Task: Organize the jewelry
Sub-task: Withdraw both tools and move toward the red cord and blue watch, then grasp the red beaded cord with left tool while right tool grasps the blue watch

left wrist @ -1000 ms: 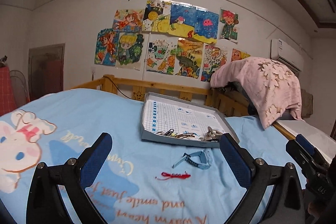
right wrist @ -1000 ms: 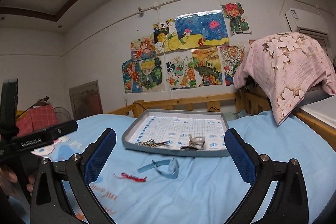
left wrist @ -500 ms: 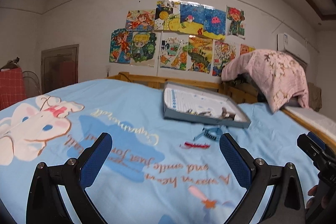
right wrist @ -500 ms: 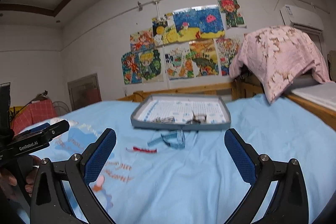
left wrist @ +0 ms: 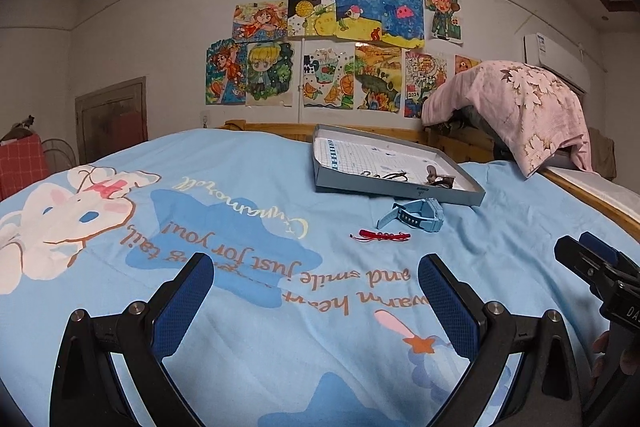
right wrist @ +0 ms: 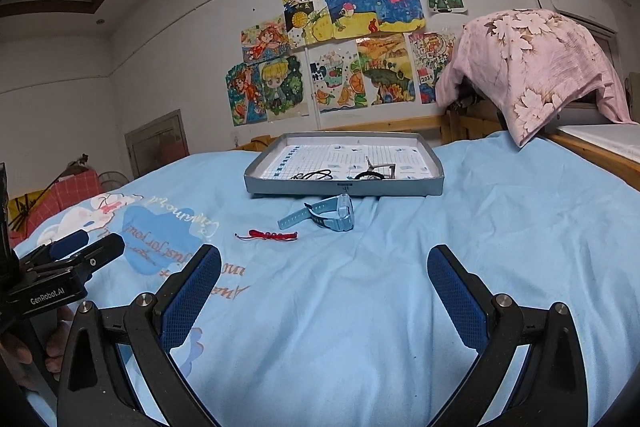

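Bed w/ tray, watch, bracelet

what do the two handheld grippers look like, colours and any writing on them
Both the left gripper and right gripper look alike: black angular frames with silver bolt heads, their jaws faced with blue textured pads. The left's body carries white "GenRobot.AI" lettering in the right wrist view. No sleeves or cables are visible.
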The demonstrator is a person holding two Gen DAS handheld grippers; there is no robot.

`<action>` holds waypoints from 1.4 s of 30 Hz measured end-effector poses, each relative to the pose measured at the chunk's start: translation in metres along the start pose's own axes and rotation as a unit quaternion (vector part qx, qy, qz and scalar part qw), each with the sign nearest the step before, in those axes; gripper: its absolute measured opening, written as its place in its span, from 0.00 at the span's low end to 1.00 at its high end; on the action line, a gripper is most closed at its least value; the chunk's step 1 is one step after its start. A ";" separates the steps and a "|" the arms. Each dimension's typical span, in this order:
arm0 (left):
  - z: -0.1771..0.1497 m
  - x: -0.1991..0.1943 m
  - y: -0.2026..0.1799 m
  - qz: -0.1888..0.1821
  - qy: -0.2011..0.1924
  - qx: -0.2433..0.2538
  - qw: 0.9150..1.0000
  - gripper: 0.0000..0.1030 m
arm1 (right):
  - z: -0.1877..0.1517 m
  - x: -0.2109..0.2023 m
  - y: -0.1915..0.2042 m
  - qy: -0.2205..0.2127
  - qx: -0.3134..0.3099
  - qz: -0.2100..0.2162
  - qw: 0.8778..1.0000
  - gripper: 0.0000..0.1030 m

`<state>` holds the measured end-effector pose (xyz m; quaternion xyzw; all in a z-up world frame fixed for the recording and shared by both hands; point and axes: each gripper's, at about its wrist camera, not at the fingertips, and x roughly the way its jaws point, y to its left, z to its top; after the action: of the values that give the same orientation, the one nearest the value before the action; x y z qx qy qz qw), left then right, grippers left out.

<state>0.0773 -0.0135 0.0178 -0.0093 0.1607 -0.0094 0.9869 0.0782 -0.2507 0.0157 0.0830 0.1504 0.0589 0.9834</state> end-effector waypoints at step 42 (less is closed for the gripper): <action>0.032 0.195 -0.034 -0.094 0.136 0.017 0.986 0.94 | 0.058 0.185 -0.036 0.051 0.042 0.029 0.997 0.98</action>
<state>0.2713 -0.0509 -0.0131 -0.0065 0.2914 -0.1061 0.9507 0.2748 -0.2685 0.0110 0.1256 0.2004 0.0852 0.9679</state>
